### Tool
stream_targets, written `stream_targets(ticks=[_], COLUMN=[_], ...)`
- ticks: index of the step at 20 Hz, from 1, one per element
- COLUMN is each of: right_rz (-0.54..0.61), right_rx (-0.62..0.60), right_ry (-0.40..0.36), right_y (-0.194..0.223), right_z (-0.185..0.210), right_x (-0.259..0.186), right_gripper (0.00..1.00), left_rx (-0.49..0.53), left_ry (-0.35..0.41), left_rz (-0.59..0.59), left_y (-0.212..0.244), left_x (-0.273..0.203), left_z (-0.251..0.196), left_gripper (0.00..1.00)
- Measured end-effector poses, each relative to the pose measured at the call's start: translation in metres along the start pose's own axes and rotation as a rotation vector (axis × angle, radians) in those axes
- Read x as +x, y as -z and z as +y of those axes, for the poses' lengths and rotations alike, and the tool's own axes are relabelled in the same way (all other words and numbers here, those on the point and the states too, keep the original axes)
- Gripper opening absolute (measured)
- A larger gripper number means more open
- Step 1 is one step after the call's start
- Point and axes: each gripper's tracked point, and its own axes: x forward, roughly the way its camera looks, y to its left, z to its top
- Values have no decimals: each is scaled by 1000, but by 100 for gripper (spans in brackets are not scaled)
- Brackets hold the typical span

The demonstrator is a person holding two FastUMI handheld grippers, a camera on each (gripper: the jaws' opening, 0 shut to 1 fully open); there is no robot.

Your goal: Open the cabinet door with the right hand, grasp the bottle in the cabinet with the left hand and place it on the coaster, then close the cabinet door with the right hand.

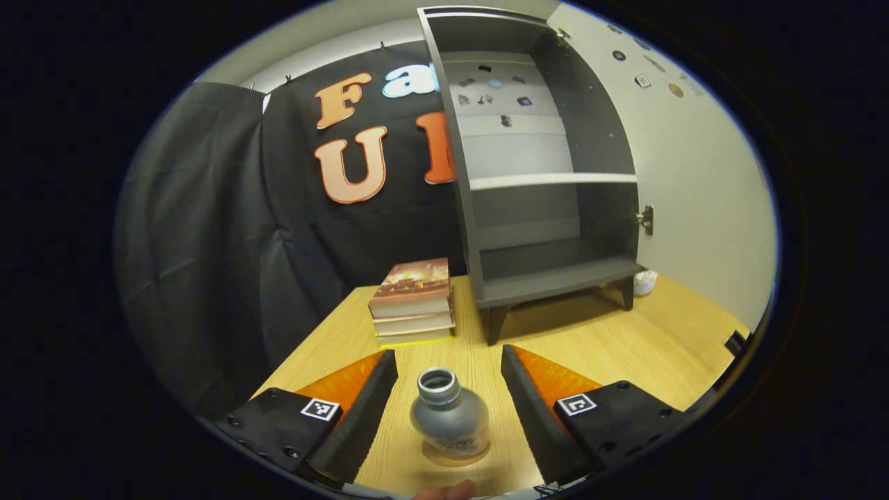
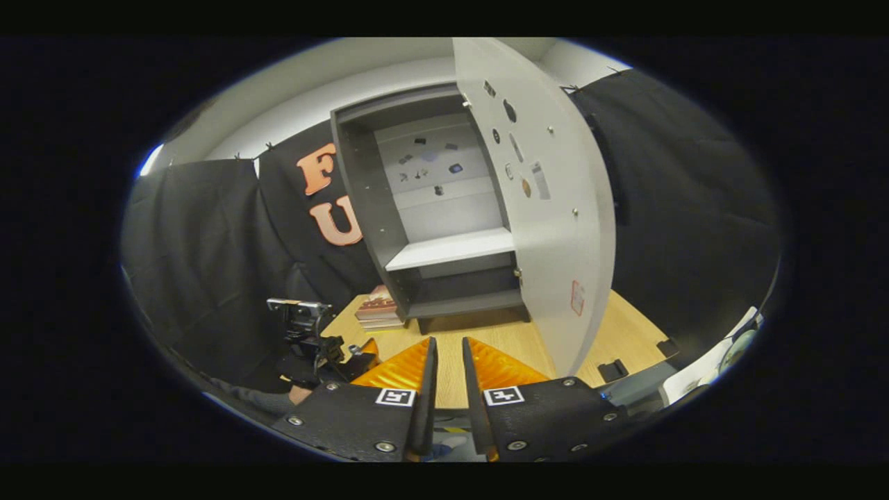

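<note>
Bottle point(image 1: 449, 415) stands upright between the left hand-held gripper point(image 1: 449, 378)'s spread fingers, apart from both, seemingly on a coaster point(image 1: 455, 455) that it mostly hides. Right hand-held gripper point(image 2: 449, 361) hovers nearly closed, holding nothing. Beyond lie books point(image 1: 412, 301) and bare surface point(image 1: 576, 340), then the cabinet point(image 1: 549, 173), its door point(image 2: 549, 208) swung wide.

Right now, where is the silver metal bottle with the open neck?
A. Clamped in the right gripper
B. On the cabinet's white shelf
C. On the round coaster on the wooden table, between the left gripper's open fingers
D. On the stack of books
C: in the left gripper view the silver metal bottle stands on the coaster, left gripper fingers apart from it.
</note>
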Motion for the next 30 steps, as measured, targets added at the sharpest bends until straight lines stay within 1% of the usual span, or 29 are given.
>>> stream_targets(ticks=[3,6,7,8,9,10,11,12,13,14,15,16,17,18,19,20,21,22,23,24,25,26,28,30], right_rz=[-90,-161,-182,-197,-212,-232,-239,-242,-245,-245,-243,-236,-231,-223,-218,-220,-223,-218,-213,-208,-207,-212,-217,-215], right_rx=[-27,-45,-52,-61,-72,-81,-84,-85,-90,-92,-86,-75,-67,-62,-58,-58,-60,-65,-71,-84,-88,-86,-92,-99], right_ry=[22,56,67,80,92,104,114,120,135,141,141,137,130,128,118,108,97,87,81,89,90,90,91,70], right_y=[-41,-76,-87,-96,-106,-116,-122,-128,-131,-134,-137,-137,-137,-137,-136,-136,-136,-135,-133,-131,-131,-132,-130,-127], right_z=[-19,-43,-52,-61,-72,-83,-95,-105,-117,-128,-138,-145,-149,-154,-156,-155,-153,-151,-148,-151,-148,-146,-138,-124], right_x=[-11,-22,-25,-27,-31,-32,-34,-32,-29,-23,-20,-14,-8,-4,-1,2,5,8,10,11,12,13,14,16], right_gripper=[22,22,22,22,22,17,22,22,17,24,22,29,27,33,34,36,33,40,46,43,43,43,43,43], left_rx=[11,7,16,16,8,-4,-12,-17,-18,-13,-8,-7,-10,-13,-12,-11,-15,-18,-21,-24,-25,-28,-29,-25], left_ry=[1,24,33,34,43,58,68,75,80,80,76,70,61,48,38,22,11,3,-6,-14,-22,-23,-26,-27], left_rz=[-72,-98,-95,-99,-101,-102,-101,-102,-105,-102,-100,-98,-98,-102,-107,-108,-107,-100,-99,-98,-94,-91,-94,-96], left_y=[-52,-87,-97,-108,-117,-124,-130,-134,-138,-139,-140,-140,-141,-143,-145,-147,-148,-147,-147,-147,-147,-146,-147,-147], left_x=[-10,-19,-22,-25,-27,-29,-31,-33,-34,-36,-37,-38,-38,-38,-37,-37,-36,-35,-34,-33,-33,-33,-35,-36], left_z=[-1,-12,-16,-16,-19,-25,-29,-31,-33,-35,-35,-35,-34,-30,-27,-22,-17,-13,-9,-4,-1,1,5,10], left_gripper=[98,98,94,100,98,98,98,98,94,94,98,94,94,98,94,94,98,100,98,94,94,98,98,98])
